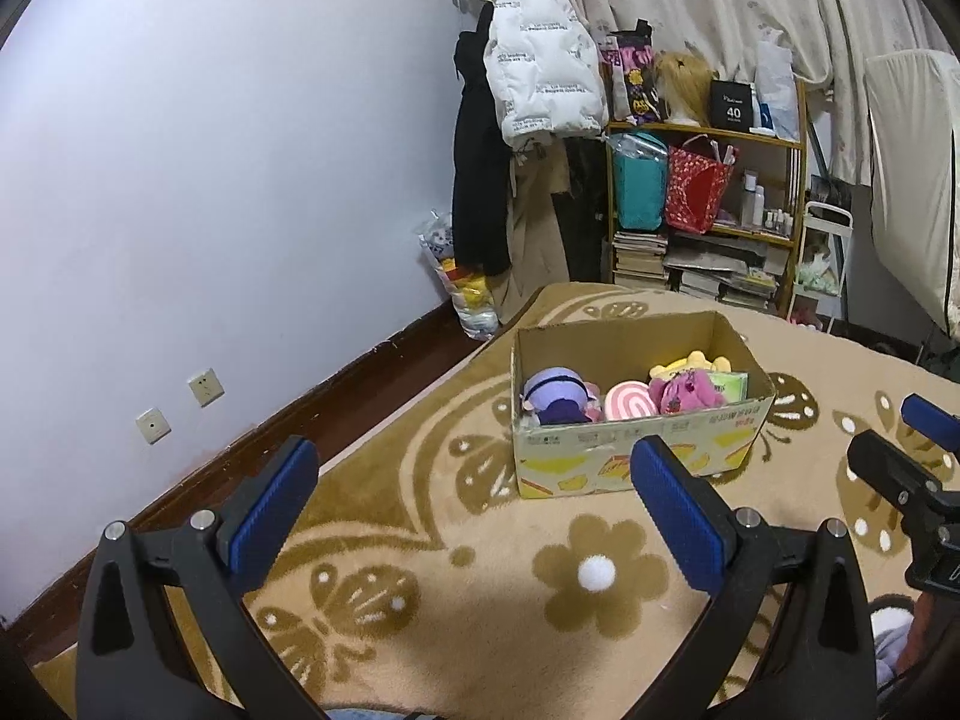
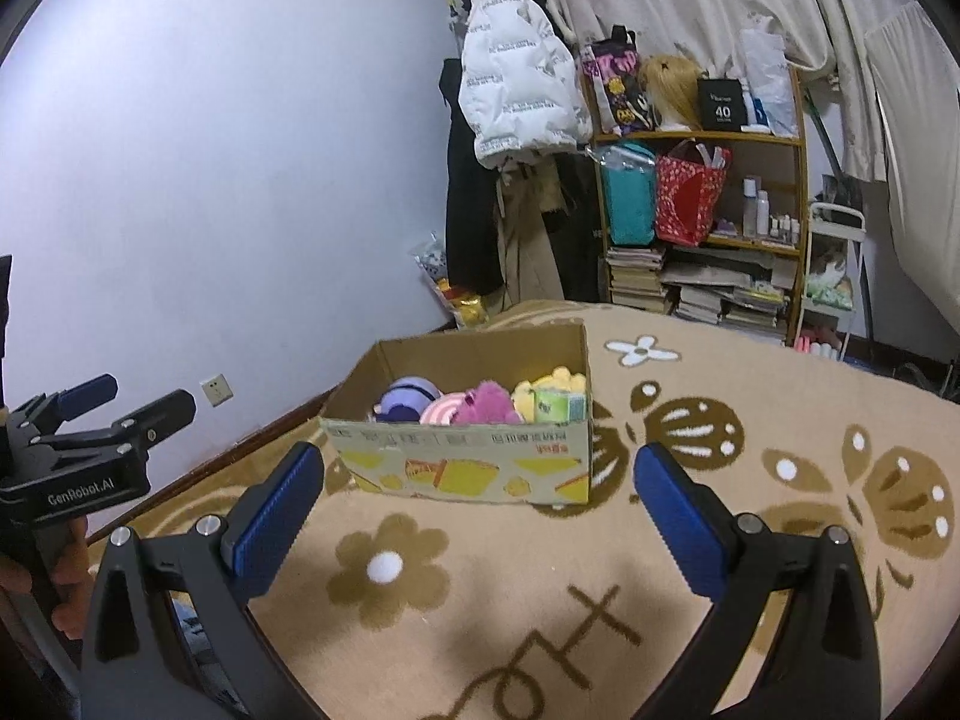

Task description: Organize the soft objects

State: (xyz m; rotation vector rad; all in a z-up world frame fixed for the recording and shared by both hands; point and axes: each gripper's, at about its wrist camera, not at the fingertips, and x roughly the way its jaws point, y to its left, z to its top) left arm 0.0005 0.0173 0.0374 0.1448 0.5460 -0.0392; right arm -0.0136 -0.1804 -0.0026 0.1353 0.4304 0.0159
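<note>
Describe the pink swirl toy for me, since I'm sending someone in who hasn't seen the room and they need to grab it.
Find the open cardboard box on the beige flowered blanket. Inside, the soft toys sit in a row; the pink swirl toy is in the middle, between a purple round-headed plush and a fuzzy magenta plush. It alone is a flat disc with pink and white spiral stripes.
</note>
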